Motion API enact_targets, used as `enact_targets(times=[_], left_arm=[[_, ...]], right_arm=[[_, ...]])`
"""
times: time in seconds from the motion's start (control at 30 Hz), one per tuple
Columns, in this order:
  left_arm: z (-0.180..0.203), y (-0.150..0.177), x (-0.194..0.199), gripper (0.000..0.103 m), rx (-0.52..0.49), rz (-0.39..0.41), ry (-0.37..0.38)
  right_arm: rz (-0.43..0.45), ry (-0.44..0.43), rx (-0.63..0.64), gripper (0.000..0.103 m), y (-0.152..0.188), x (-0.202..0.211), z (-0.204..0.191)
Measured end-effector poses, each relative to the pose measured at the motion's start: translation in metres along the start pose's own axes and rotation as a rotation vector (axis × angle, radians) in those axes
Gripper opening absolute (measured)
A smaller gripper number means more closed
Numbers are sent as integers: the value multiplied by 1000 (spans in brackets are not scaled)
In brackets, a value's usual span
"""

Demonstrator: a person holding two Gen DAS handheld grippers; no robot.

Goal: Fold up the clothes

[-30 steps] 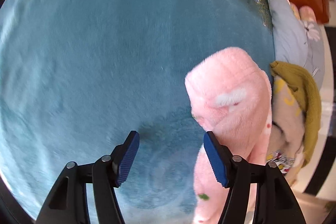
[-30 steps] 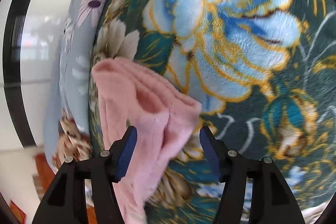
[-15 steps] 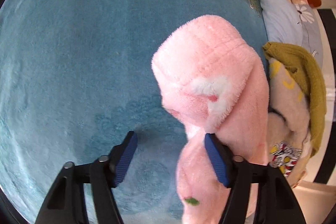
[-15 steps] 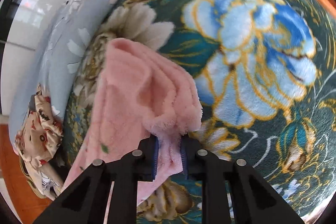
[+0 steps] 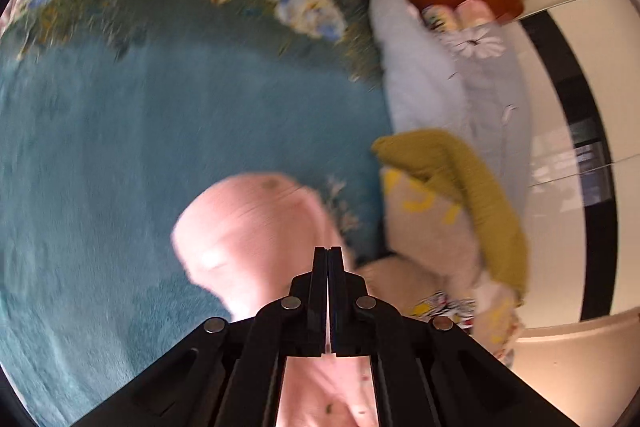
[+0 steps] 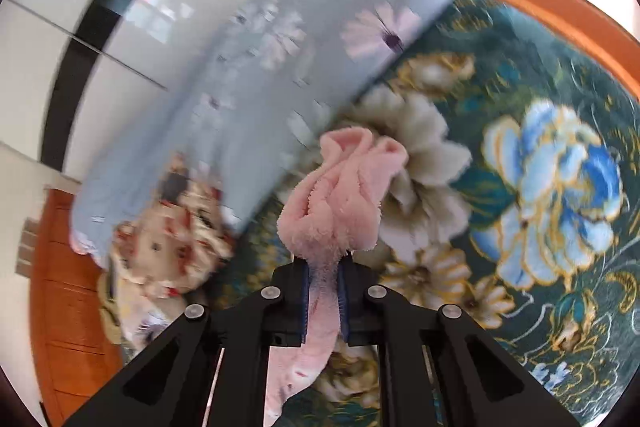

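The right gripper (image 6: 323, 267) has just been closing and pinches a bunched fold of the pink garment (image 6: 344, 195) above the floral blanket (image 6: 540, 187). The left gripper (image 5: 328, 255) is fully closed, with pink fleece (image 5: 248, 235) bulging beyond its tips; whether it grips the fleece is unclear.

Two tools (image 5: 328, 251) (image 6: 324, 267), one pink fleece garment (image 5: 248, 235) (image 6: 340, 203), one olive knit (image 5: 472, 179) (draped), one pale-blue pillow (image 5: 424, 83).

No readable text from my claws; yellow marks on the beige cloth (image 5: 424, 219) beside the olive garment (image 5: 472, 179) too blurred.
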State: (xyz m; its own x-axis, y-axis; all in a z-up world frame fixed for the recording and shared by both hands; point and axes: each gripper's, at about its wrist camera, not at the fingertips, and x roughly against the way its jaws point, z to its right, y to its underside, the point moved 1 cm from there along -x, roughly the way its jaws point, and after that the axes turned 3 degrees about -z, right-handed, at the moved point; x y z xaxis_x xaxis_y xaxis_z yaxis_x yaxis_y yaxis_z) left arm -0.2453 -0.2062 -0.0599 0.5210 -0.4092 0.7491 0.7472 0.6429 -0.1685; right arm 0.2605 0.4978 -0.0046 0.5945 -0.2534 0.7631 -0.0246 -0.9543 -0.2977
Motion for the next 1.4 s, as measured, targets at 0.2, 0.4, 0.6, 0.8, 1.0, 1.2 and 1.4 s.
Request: enact_targets(times=[0.2,0.4,0.6,0.8,1.0,1.2,1.4], left_arm=[[-39,26,-13,4,-9,-116,-87],[-82,68,-45,68,59,-194,-153],[-89,89,-69,66,114,-223,-191],[-74,90,-64,14,115,-210,-210],[-6,67,-7,11,-27,-108,-96],[14,62,86,12,-180,3,41],[-109,109,8,17,-51,-228,-255]], right_arm=[[-6,5,35,12,-5,16,3],[-73,42,-48,12,8,-9,34],[-87,61,-65,13,9,-15,48],[-96,73,-69,13,15,-17,48],[-77,44,-29,12,12,-4,28],[43,-114,108,12,9,59,2],[-85,107,42,13,47,35,99]])
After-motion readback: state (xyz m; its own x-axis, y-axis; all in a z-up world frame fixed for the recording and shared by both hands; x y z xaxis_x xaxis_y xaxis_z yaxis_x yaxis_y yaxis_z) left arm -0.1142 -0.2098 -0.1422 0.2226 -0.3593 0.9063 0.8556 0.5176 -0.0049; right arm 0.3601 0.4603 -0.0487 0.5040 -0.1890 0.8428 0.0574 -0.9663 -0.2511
